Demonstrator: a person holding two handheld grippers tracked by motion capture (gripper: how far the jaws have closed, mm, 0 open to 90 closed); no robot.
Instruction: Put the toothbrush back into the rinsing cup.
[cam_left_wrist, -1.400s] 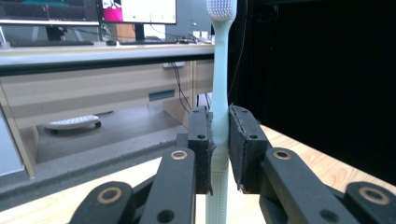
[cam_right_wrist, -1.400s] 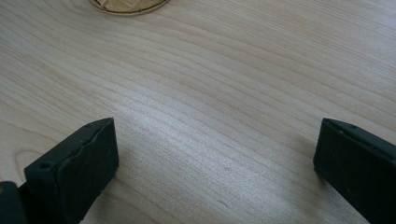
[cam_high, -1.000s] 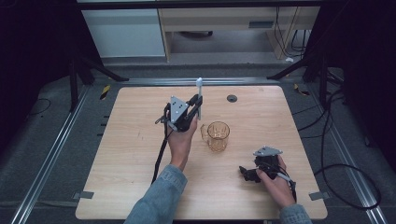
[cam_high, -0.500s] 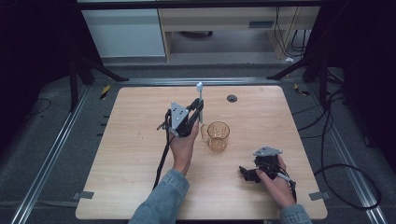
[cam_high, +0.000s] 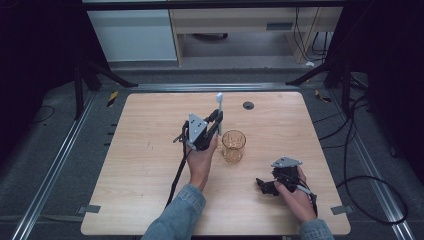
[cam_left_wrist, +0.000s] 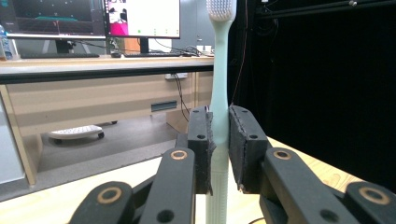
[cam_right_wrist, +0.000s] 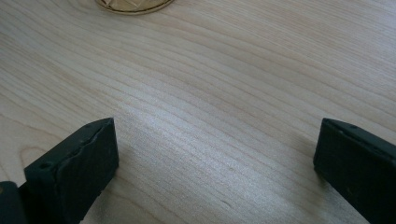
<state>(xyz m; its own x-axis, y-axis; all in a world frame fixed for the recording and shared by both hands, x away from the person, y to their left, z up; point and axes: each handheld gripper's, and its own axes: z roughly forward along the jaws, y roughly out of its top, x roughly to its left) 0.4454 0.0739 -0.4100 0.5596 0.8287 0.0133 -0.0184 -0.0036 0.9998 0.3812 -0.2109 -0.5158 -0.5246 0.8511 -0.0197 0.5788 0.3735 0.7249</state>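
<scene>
Two grippers: my left gripper (cam_left_wrist: 219, 149) clamps pale-green plastic toothbrush (cam_left_wrist: 219, 93); right gripper (cam_right_wrist: 215, 163) gapes wide.
Axis: upright, bristles up.
Room: amber faceted glass cup (cam_high: 233, 145) just beside.

Tool (cam_left_wrist: 219, 154) clamped on toothbrush (cam_left_wrist: 219, 93) — upright, bristles up.

– Where is the left gripper (cam_high: 216, 120)?
– Raised above the table in the left hand (cam_high: 201, 161), its 2 jaws pressed tight on a toothbrush (cam_left_wrist: 219, 93) standing upright between them.
– And the right gripper (cam_high: 264, 185)?
– Low in the right hand (cam_high: 292, 192), its 2 jaws spread wide apart.
</scene>
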